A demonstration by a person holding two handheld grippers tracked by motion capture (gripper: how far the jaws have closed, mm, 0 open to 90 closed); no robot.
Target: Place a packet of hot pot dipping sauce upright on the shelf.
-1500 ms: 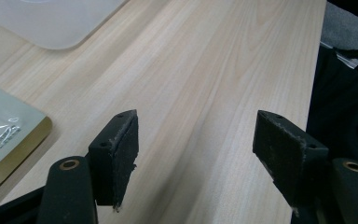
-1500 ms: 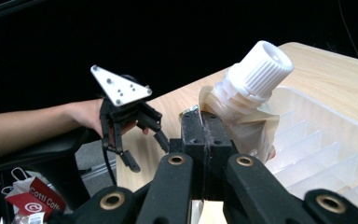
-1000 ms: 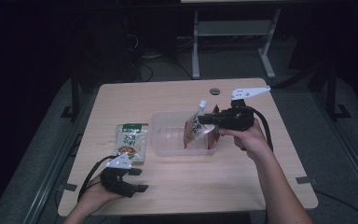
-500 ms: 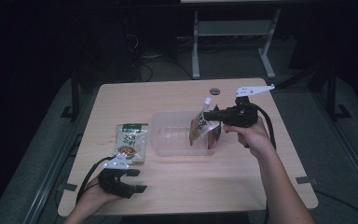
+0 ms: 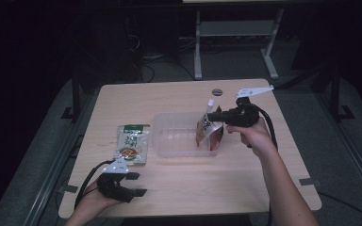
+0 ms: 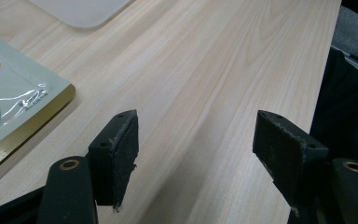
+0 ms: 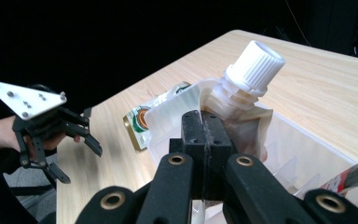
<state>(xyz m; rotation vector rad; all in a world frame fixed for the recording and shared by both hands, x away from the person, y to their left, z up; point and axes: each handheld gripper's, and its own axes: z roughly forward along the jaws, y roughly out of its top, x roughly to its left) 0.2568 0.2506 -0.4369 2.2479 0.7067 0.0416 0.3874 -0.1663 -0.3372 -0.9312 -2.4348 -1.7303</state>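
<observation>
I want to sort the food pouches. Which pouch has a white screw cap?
The brownish spouted pouch, gripped by the right gripper over the clear plastic container. The flat green pouch on the table has no cap.

The light wood-grain counter (image 5: 179, 188) carries a clear plastic bin (image 5: 179, 136) and a flat green-and-gold printed sachet (image 5: 133, 143). The brownish spouted pouch (image 7: 242, 121) has a ribbed white cap (image 7: 256, 59). Both tools (image 7: 204, 126) (image 6: 196, 144) are black; the left one bears a pale grey plate (image 7: 25, 99).
</observation>
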